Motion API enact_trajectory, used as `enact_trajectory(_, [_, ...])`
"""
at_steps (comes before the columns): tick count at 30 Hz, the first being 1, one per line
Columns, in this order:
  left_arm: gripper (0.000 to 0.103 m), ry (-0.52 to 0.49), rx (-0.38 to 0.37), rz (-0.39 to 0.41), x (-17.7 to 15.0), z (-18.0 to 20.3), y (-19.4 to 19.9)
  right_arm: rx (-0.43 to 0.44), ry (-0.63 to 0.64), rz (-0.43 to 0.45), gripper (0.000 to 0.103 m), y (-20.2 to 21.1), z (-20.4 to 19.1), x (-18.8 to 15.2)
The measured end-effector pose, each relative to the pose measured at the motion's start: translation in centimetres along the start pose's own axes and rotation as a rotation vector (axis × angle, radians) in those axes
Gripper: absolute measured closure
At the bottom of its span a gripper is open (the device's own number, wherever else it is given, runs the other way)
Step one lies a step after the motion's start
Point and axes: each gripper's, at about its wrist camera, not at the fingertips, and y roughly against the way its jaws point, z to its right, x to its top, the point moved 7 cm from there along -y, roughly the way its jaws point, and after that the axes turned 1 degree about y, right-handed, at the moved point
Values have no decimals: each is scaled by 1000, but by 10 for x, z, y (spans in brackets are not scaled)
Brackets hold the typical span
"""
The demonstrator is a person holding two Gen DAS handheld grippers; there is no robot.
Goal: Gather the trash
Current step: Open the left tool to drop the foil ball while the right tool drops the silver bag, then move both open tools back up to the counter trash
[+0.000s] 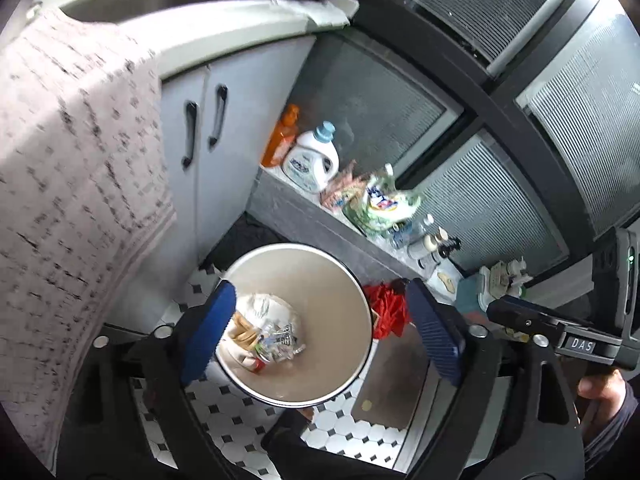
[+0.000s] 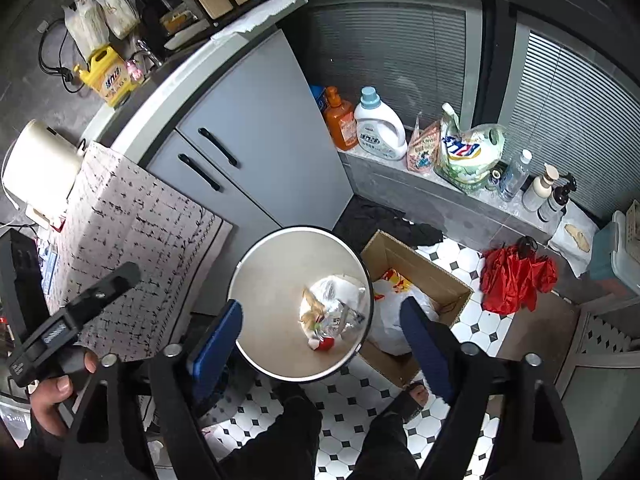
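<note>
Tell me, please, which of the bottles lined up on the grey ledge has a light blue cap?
The white plastic detergent jug, standing between the orange pump bottle and the pink patterned pouch; the other bottles lack light blue caps.

"DAS" on right gripper (image 1: 560,336)

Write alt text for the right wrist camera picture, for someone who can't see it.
Looking down, the open right gripper hangs empty above a round trash bin holding wrappers and a plastic bag. A cardboard box sits right of the bin on the tiled floor, with a red umbrella beyond.
</note>
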Motion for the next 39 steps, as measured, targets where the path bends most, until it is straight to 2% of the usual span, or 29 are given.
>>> enact_trajectory(5, [7, 25, 58, 66, 10, -20, 37, 37, 22, 38, 8, 6, -28, 13])
enact_trajectory(21, [6, 201, 217, 253, 19, -121, 155, 177, 202, 65, 8, 3, -170, 38])
enact_trajectory(34, [6, 352, 376, 387, 4, -231, 238, 244, 331, 37, 8, -15, -287, 36])
enact_trajectory(39, [7, 398, 406, 416, -8, -272, 265, 258, 380, 33, 8, -25, -335, 32])
